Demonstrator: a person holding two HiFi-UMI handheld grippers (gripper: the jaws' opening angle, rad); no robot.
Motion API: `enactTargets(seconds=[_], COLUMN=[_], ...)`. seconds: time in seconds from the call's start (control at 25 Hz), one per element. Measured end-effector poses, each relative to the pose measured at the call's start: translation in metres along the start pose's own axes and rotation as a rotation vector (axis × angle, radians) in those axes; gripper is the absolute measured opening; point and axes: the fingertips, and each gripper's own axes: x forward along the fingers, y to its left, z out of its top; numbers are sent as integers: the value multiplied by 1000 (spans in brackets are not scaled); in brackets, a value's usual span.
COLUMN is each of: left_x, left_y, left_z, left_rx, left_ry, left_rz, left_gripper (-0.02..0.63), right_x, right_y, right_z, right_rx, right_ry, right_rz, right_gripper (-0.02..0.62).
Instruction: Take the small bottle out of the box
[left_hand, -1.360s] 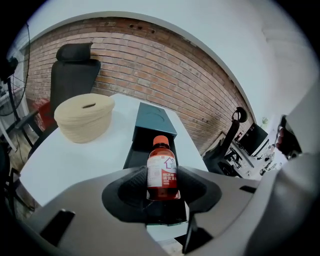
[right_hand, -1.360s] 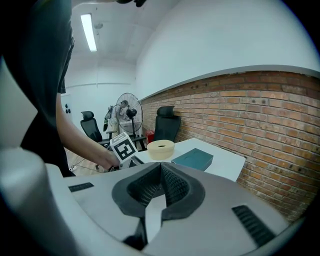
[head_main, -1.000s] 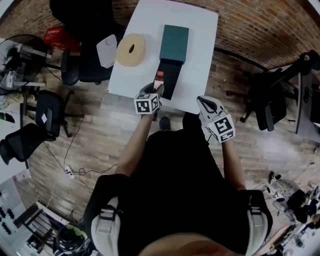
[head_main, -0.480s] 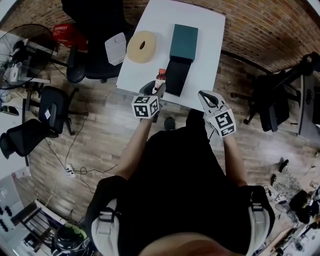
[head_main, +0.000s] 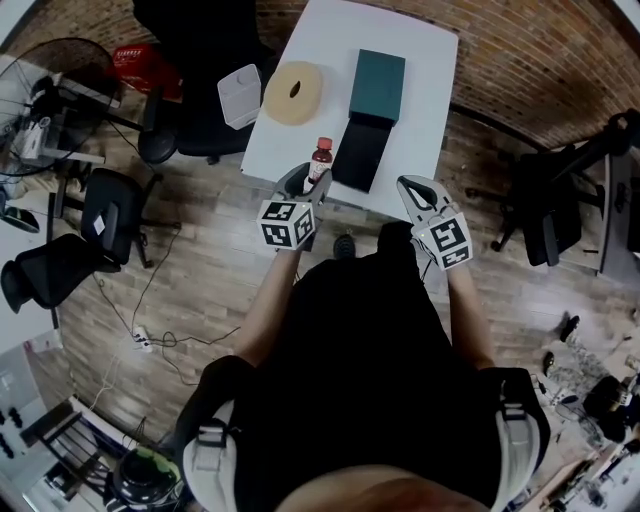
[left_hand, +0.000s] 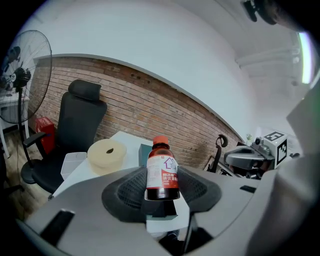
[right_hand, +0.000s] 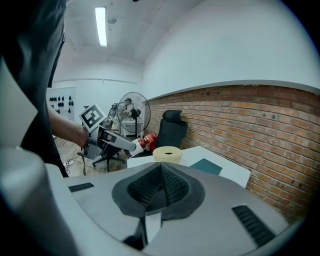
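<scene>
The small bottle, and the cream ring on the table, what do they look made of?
Small bottle: glossy dark-brown see-through body, glass or plastic, can't tell; red cap likely plastic; paper-looking label. Cream ring: matte, soft-edged, possibly foam.

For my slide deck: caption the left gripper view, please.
Left gripper clamps small bottle upright in its jaws, white table behind.

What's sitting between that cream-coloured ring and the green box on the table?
Nothing. In the head view, the strip of white table between the cream ring and the green box is bare.
</scene>
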Motion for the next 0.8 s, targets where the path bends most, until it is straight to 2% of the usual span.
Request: enactTargets(seconds=[0.2,0.4,0.68,0.8], left_x=[-17,-33,-45,-50], left_y=[-2,-3,-4,-8], left_z=[10,15,9,7], left_rx=[-12,37,48,94], left_ry=[-39,-86,-97,-88], left_rz=[-12,-24,-27,-27], left_gripper=[201,201,201,201], right_x=[7,10,7,2], right_y=[-4,1,6,6], right_z=[3,8,1,4], right_rx=[3,-5,-17,4], right_ry=[-7,-6,19,22], right_rz=[-13,-21,-21,-27], right_gripper=[-3,-3,-3,-3])
